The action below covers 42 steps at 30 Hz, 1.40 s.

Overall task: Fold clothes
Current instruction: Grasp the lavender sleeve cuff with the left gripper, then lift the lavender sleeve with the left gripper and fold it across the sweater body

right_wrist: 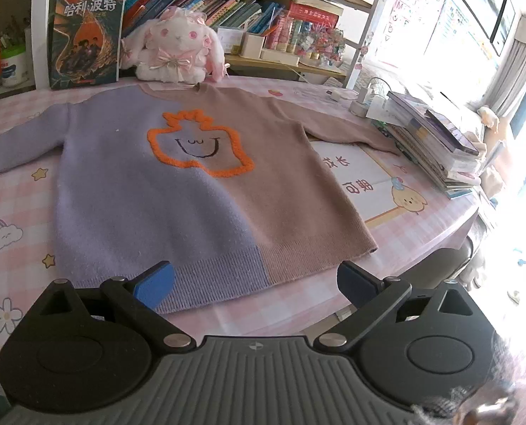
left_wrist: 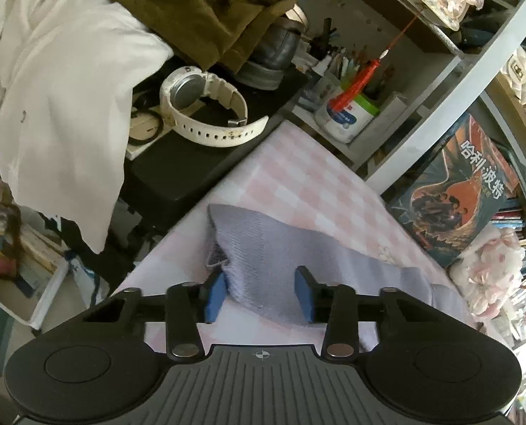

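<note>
A sweater [right_wrist: 178, 184], half lilac and half tan with an orange outlined smiling shape on its chest, lies flat and face up on a pink checked tablecloth [right_wrist: 15, 258]. Its neck points toward the bookshelf, its hem toward the right gripper [right_wrist: 259, 283], and both sleeves stretch out sideways. The right gripper hovers at the hem with blue pads spread wide, holding nothing. The left gripper [left_wrist: 263, 292] sits at the lilac sleeve [left_wrist: 280, 258], its pads moderately apart with the cuff end between them; whether they touch the knit is unclear. Nearby are a plush rabbit [right_wrist: 174, 49], a book [right_wrist: 86, 35], a stack of books [right_wrist: 436, 141] and a white watch [left_wrist: 206, 106].
</note>
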Available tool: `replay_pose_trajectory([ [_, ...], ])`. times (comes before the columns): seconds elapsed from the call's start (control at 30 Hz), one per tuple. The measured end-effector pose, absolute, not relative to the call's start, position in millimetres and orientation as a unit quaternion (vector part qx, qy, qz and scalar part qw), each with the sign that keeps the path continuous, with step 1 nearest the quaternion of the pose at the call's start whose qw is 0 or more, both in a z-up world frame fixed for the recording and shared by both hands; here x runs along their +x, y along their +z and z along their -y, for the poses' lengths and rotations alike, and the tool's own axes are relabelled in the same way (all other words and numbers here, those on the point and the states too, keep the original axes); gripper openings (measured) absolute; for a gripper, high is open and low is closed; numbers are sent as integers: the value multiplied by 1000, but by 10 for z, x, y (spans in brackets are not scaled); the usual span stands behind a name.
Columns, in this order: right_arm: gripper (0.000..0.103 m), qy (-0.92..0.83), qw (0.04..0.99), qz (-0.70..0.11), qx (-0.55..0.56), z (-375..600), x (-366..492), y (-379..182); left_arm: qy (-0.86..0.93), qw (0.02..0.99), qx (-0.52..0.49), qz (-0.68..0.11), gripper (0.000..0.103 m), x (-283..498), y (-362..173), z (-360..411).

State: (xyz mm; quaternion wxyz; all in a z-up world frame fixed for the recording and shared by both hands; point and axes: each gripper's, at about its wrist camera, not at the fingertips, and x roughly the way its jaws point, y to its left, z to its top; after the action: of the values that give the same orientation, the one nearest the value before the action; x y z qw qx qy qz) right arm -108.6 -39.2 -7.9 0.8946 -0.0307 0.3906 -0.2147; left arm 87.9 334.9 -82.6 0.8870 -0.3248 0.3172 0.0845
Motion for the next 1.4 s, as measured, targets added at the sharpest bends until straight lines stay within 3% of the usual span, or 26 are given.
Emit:
replay_pose_trajectory([
  [0.2, 99, -210, 897, -388, -33, 385, -1043, -79, 118, 877, -334, -324, 4, 910, -854, -3466],
  [0.9, 99, -153, 912, -380, -24, 752, -802, -137, 105, 933, -257, -230, 3, 669, -64, -2919],
  [1.4, 99, -11, 926, -375, -36, 2136, -468, -196, 29, 973, -157, -169, 3, 931, 667, -579],
])
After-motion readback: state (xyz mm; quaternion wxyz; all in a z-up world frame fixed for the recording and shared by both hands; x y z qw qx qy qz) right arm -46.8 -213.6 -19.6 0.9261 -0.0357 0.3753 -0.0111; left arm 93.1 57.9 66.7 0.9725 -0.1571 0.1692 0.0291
